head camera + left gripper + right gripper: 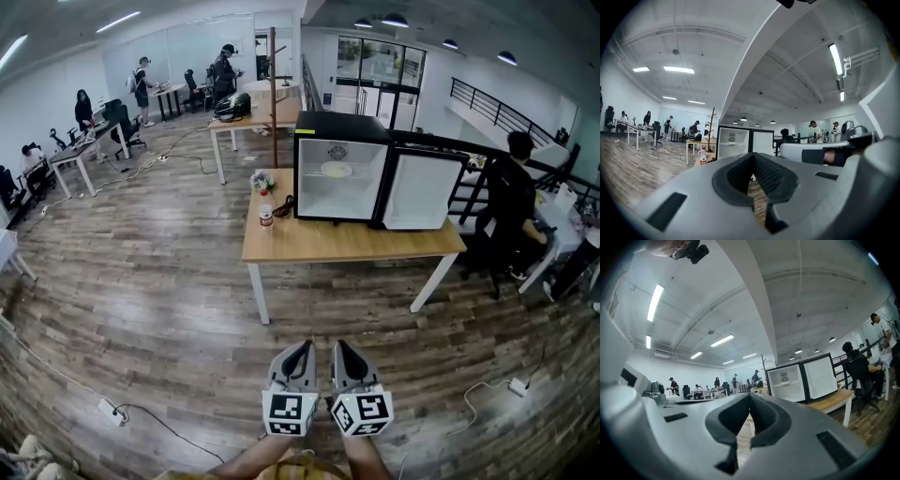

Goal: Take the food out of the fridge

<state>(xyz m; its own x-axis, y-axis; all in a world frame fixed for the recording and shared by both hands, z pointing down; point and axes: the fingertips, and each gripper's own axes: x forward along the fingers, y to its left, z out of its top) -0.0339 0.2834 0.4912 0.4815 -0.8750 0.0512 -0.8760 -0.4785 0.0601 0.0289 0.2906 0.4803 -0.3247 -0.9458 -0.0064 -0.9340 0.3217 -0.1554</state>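
A black mini fridge (pixel 340 169) stands on a wooden table (pixel 347 242) across the room, its door (pixel 420 190) swung open to the right. A pale round plate of food (pixel 337 170) lies on the shelf inside. My left gripper (pixel 305 346) and right gripper (pixel 340 345) are side by side low in the head view, well short of the table, both shut and empty. The left gripper view shows its jaws (pixel 753 154) together with the fridge (pixel 732 143) far ahead. In the right gripper view the jaws (pixel 750 394) also meet, and the fridge (pixel 787 379) is to the right.
A small bottle (pixel 266 216) and a flower pot (pixel 260 180) stand at the table's left end. A person (pixel 511 202) sits just right of the table. A power strip (pixel 111 411) with cables lies on the wood floor at left. Desks with people fill the far left.
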